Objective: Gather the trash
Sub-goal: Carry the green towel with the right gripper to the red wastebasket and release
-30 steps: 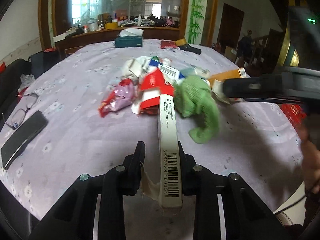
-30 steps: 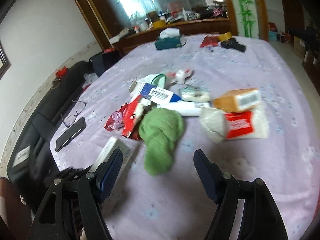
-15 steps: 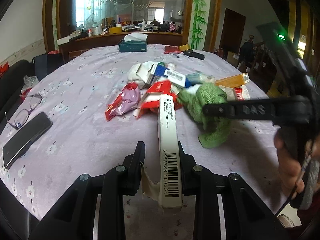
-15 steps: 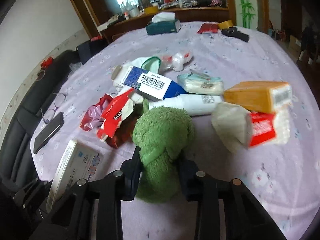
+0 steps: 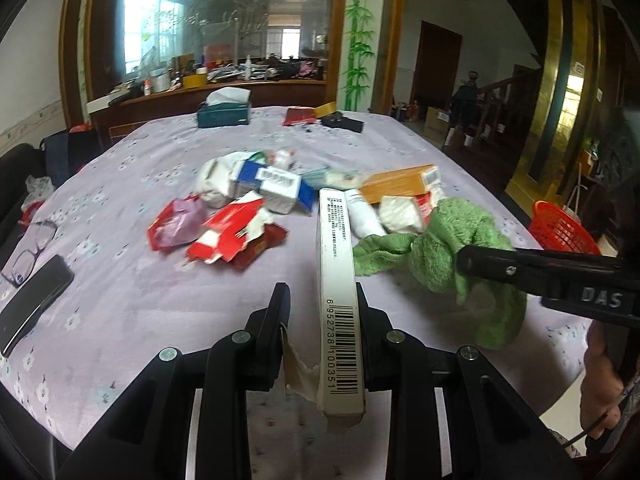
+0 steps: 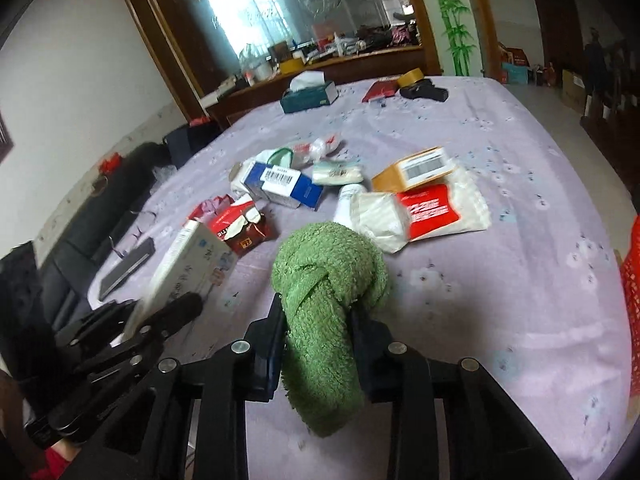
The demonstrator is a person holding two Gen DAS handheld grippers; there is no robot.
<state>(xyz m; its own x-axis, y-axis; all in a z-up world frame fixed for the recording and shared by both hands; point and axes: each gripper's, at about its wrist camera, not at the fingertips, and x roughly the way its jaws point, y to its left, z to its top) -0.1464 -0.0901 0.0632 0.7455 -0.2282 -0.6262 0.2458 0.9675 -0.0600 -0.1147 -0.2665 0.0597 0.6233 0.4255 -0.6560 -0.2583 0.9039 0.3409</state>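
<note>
Both grippers loaded; most trash not yet collected.

Left gripper [image 5: 320, 330] is clamped on a slim white box [image 5: 338, 280] at lower centre of the left view; its long axis runs along the fingers, pointing up-frame, barcode end nearest the camera. Right gripper [image 6: 318, 338], whose jaws have just been closing, now pinches a green cloth [image 6: 326, 292] at lower centre of the right view, bunched end up-frame, tail hanging below the jaws. Left on the table [image 6: 500, 300], mid-frame: red wrappers [image 5: 232, 232], a blue box [image 6: 282, 184], an orange box [image 6: 416, 168]. A red basket [image 5: 560, 232] shows at the right edge, likely the drop point.
</note>
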